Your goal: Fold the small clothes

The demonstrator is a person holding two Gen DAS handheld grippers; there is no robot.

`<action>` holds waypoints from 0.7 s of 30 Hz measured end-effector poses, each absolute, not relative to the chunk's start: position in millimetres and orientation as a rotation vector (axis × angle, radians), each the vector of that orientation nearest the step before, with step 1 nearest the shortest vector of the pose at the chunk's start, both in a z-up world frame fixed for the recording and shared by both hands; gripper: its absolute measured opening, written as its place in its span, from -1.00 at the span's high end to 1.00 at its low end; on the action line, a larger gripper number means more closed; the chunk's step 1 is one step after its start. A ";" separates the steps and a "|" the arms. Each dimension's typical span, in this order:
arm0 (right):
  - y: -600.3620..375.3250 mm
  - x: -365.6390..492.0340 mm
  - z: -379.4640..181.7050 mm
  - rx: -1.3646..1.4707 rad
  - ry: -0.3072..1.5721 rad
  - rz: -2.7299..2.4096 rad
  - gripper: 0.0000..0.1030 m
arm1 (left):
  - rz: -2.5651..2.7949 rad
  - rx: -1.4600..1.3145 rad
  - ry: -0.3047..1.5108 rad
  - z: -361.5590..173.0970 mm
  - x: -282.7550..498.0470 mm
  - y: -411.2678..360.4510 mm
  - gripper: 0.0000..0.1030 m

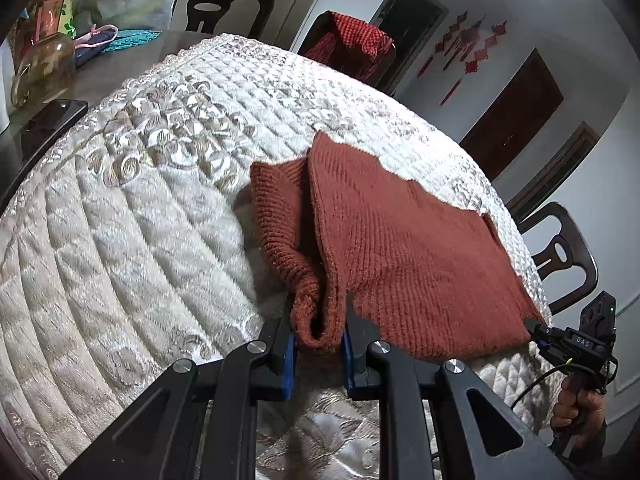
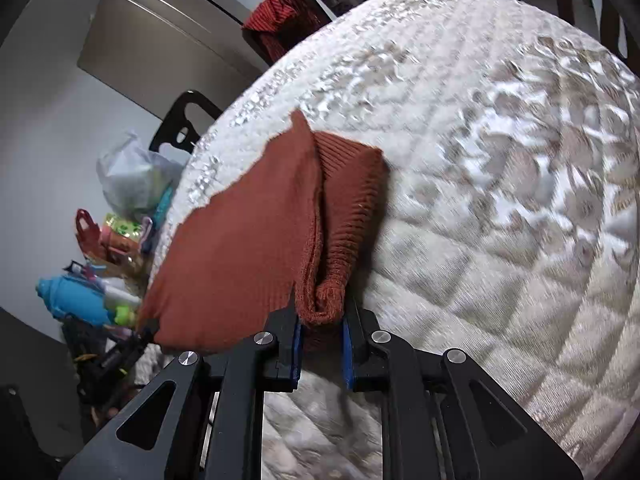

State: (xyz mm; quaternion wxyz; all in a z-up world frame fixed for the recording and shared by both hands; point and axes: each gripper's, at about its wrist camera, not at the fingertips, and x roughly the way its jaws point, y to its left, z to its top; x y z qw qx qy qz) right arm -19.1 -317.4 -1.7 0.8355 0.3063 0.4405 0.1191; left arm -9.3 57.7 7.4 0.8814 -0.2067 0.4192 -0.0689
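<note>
A small rust-red knitted garment [image 1: 400,248] lies partly lifted over the white quilted table cover [image 1: 132,216]. My left gripper [image 1: 319,340] is shut on one bunched corner of it, near the cover's front. My right gripper [image 2: 322,332] is shut on the other bunched corner [image 2: 326,300]; it shows in the left wrist view [image 1: 538,330] at the garment's far right edge, held by a hand. The garment [image 2: 240,248] hangs stretched between both grippers. A ribbed sleeve or collar part [image 2: 352,200] folds beside each grip.
Dark chairs [image 1: 224,4] stand around the table, one draped with a red checked cloth [image 1: 352,40]. A glass jar [image 1: 44,68], a phone [image 1: 52,120], a plastic bag [image 2: 132,176] and bottles [image 2: 76,300] crowd one table end.
</note>
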 end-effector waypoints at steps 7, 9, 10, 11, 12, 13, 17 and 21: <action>-311.8 -24.3 12.5 0.558 0.915 0.245 0.65 | -0.145 -0.371 0.846 18.2 -16.7 54.6 0.60; -312.2 -30.3 20.1 0.524 0.896 0.233 0.63 | -0.146 -0.369 0.833 22.7 -21.6 58.1 0.60; -312.8 -33.1 24.8 0.501 0.883 0.218 0.63 | -0.143 -0.362 0.824 26.0 -23.9 59.8 0.60; -312.8 -36.1 32.4 0.466 0.864 0.197 0.63 | -0.136 -0.355 0.812 29.5 -25.8 61.7 0.59; -313.1 -38.0 35.9 0.449 0.852 0.188 0.63 | -0.128 -0.347 0.796 33.9 -27.7 64.0 0.57; -312.6 -39.8 41.5 0.424 0.834 0.175 0.63 | -0.122 -0.344 0.782 37.2 -28.7 65.9 0.56; -296.4 -39.0 58.0 0.346 0.769 0.182 0.63 | -0.104 -0.322 0.739 49.3 -19.2 69.0 0.56; -257.8 -22.0 55.0 0.281 0.774 0.269 0.63 | -0.125 -0.275 0.732 49.3 -2.1 55.5 0.56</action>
